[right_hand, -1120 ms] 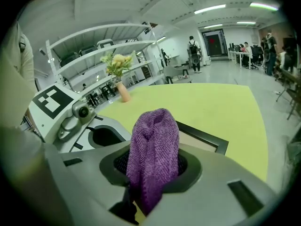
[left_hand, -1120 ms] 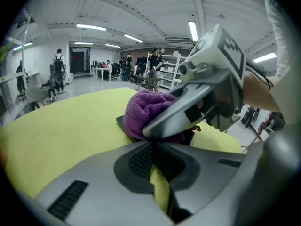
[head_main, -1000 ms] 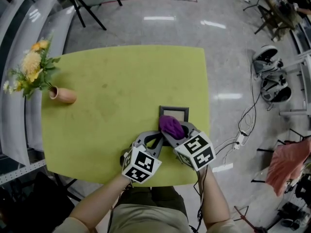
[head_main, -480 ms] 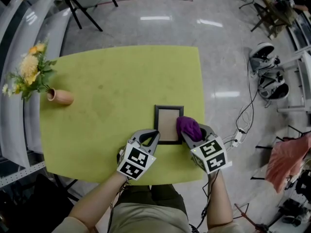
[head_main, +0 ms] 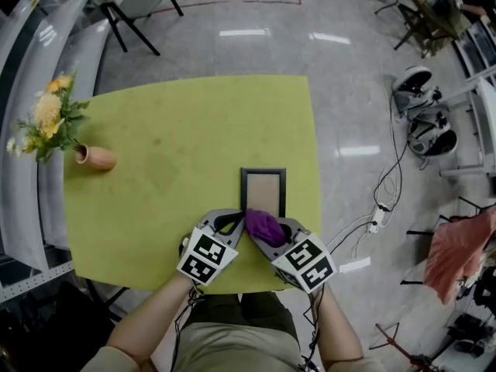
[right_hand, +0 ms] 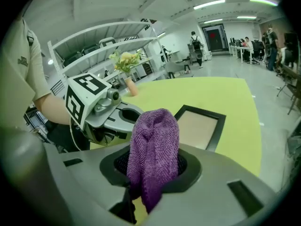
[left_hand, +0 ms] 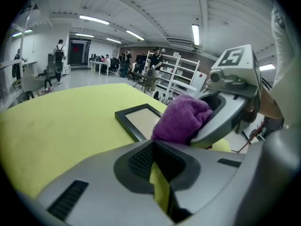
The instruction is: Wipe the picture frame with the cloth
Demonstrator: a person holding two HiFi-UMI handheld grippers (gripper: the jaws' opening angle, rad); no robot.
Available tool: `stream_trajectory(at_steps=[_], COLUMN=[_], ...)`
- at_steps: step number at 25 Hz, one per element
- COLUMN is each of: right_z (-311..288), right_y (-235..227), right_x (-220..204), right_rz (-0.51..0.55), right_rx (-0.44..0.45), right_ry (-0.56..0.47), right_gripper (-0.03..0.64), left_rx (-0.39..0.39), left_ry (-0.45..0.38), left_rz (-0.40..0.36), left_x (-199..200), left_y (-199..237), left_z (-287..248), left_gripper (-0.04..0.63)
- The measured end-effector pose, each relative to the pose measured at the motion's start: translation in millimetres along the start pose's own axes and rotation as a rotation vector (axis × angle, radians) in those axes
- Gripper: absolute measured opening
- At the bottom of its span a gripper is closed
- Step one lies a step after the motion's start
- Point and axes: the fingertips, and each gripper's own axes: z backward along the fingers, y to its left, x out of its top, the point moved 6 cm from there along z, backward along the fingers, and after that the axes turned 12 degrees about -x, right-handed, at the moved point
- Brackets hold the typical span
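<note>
The picture frame [head_main: 263, 189] lies flat on the green table [head_main: 155, 208], toward 5 o'clock from the table's middle, with its long sides running from 12 to 6. The right gripper [head_main: 271, 234] is clamped on the purple cloth [head_main: 265, 225], which bulges out past the jaws and sits over the frame's 6 o'clock end. The left gripper [head_main: 235, 222] has its jaws together on nothing. Its tips are just beside the frame's 7 o'clock corner, though I cannot tell whether they touch it.

The step in hand looks like a wiping stroke along the frame. To do it well, I would keep the cloth's bulge, not the jaw tips, on the surface. Press lightly and sweep from 6 toward 12 in overlapping passes, taking in the dark border as well as the pale centre. The frame is light and could slide on the smooth table, so the left gripper should brace that near corner during each push.

Count: 1 frame, 1 cloth, 2 grippers, 1 table — and 1 vase [head_main: 94, 158] of flowers at the table's 9 o'clock edge, well apart.
</note>
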Motion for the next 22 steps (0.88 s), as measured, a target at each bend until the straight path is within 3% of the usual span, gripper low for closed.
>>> stream_trajectory(at_steps=[5,12,19,22], right_z=[-17,-4,32,54], right_y=[1,-14,-49,-61], right_x=[-14,-27,-53,-57], right_rz=[-0.035,-0.032,-0.078,-0.094], right_rx=[-0.024,-0.152,-0.327,-0.402], right_ry=[0.021,0.050,0.093,0.089], right_gripper=[0.115,0.110,0.112,0.112], left_rx=[0.013,0.052,0.051,0.049], left_ry=[0.005,0.040,0.025,-0.041], left_rz=[0.028,-0.026,0.040,0.161], left_x=[-3,-3,-3,-3], left_y=[-1,-4,-3,1], left_z=[-1,-4,-3,3], left_gripper=[0.006,0.006,0.006,0.006])
